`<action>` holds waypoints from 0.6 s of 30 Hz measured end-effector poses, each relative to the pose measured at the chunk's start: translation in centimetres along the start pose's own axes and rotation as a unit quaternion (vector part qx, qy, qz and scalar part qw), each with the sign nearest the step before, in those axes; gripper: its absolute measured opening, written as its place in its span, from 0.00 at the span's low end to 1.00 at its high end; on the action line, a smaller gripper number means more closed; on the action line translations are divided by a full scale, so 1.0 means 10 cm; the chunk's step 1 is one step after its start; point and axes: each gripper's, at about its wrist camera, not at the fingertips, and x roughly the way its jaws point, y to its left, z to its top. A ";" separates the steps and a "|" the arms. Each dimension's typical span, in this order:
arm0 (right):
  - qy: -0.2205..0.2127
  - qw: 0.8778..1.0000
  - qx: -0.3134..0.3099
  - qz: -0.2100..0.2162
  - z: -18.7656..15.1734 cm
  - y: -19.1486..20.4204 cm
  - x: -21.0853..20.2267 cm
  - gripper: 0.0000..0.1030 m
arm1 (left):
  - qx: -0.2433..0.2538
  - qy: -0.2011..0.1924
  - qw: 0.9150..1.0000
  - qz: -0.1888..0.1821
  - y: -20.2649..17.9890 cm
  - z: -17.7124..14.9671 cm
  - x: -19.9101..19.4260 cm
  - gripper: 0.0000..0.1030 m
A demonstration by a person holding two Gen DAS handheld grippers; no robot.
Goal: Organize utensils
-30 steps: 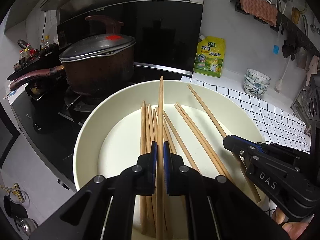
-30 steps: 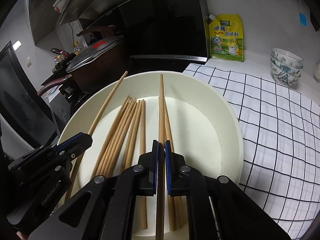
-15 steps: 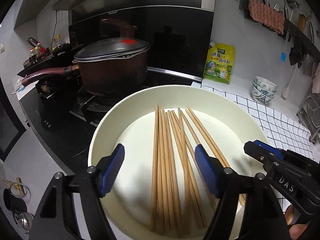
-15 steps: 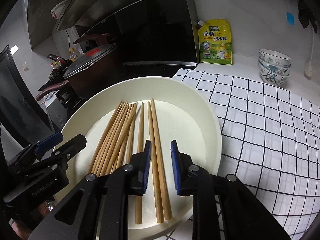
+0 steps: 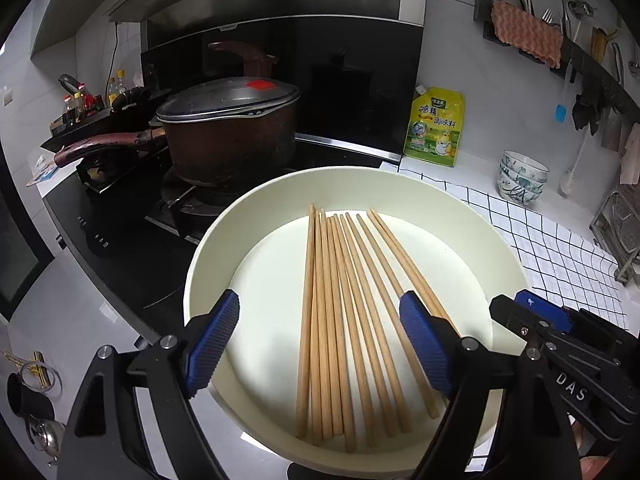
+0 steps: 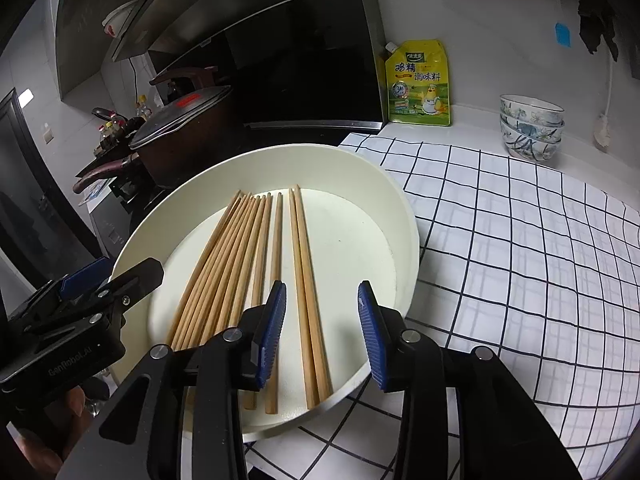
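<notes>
Several wooden chopsticks [image 5: 340, 312] lie side by side in a round cream bowl [image 5: 400, 188]. My left gripper [image 5: 320, 344] is wide open and empty above the bowl's near edge. The right gripper's black body shows at the lower right of the left wrist view [image 5: 568, 352]. In the right wrist view the chopsticks [image 6: 256, 264] lie in the same bowl [image 6: 404, 216]. My right gripper [image 6: 322, 336] is open and empty above the two rightmost chopsticks. The left gripper's body shows at the lower left there [image 6: 76, 312].
A dark lidded pot [image 5: 228, 136] sits on the black stove left of the bowl. A yellow seasoning pouch [image 5: 436, 128] and stacked patterned bowls [image 5: 520, 176] stand at the back. A checked cloth [image 6: 520, 248] covers the counter to the right. Utensils hang on a wall rail [image 5: 560, 36].
Both grippers were shut on a chopstick each; they opened and dropped them into the bowl. Both have since opened wider and pulled back.
</notes>
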 end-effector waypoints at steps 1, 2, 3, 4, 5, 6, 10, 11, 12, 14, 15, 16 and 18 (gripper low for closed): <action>-0.001 1.000 0.001 -0.001 0.00 0.00 -0.02 0.38 | 0.001 0.000 1.000 0.000 -0.01 0.00 -0.01 0.80; -0.002 1.000 0.001 -0.001 -0.01 -0.01 -0.03 0.41 | 0.001 -0.001 1.000 0.001 -0.01 -0.01 -0.02 0.82; -0.002 1.000 0.002 0.000 -0.01 -0.01 -0.04 0.42 | 0.001 -0.001 1.000 0.001 -0.02 -0.01 -0.03 0.83; -0.003 1.000 0.003 0.000 -0.01 -0.02 -0.06 0.42 | 0.001 0.000 1.000 0.001 -0.03 -0.01 -0.03 0.85; -0.004 1.000 0.005 0.000 -0.01 -0.03 -0.07 0.42 | 0.001 0.000 1.000 0.001 -0.03 -0.01 -0.04 0.87; -0.005 1.000 0.005 -0.001 -0.01 -0.04 -0.08 0.44 | 0.001 0.000 1.000 0.001 -0.03 -0.01 -0.04 0.87; -0.009 1.000 0.008 0.001 -0.02 -0.05 -0.12 0.47 | 0.003 0.001 1.000 0.002 -0.05 -0.03 -0.06 0.88; -0.010 1.000 0.007 0.001 -0.03 -0.06 -0.13 0.49 | 0.003 0.002 1.000 0.003 -0.05 -0.03 -0.07 0.88; -0.011 1.000 0.007 -0.003 -0.03 -0.05 -0.13 0.50 | 0.003 0.002 1.000 0.003 -0.05 -0.03 -0.07 0.89; -0.012 1.000 0.004 -0.009 -0.04 -0.06 -0.15 0.50 | 0.003 0.001 1.000 0.005 -0.06 -0.04 -0.09 0.91; -0.011 1.000 0.006 -0.007 -0.04 -0.06 -0.15 0.50 | 0.002 0.000 1.000 0.007 -0.05 -0.04 -0.10 0.91; -0.011 1.000 0.007 -0.005 -0.05 -0.07 -0.16 0.50 | 0.002 -0.001 1.000 0.008 -0.05 -0.04 -0.11 0.92; -0.012 1.000 0.008 -0.006 -0.05 -0.07 -0.17 0.52 | 0.002 -0.003 1.000 0.013 -0.05 -0.04 -0.13 0.92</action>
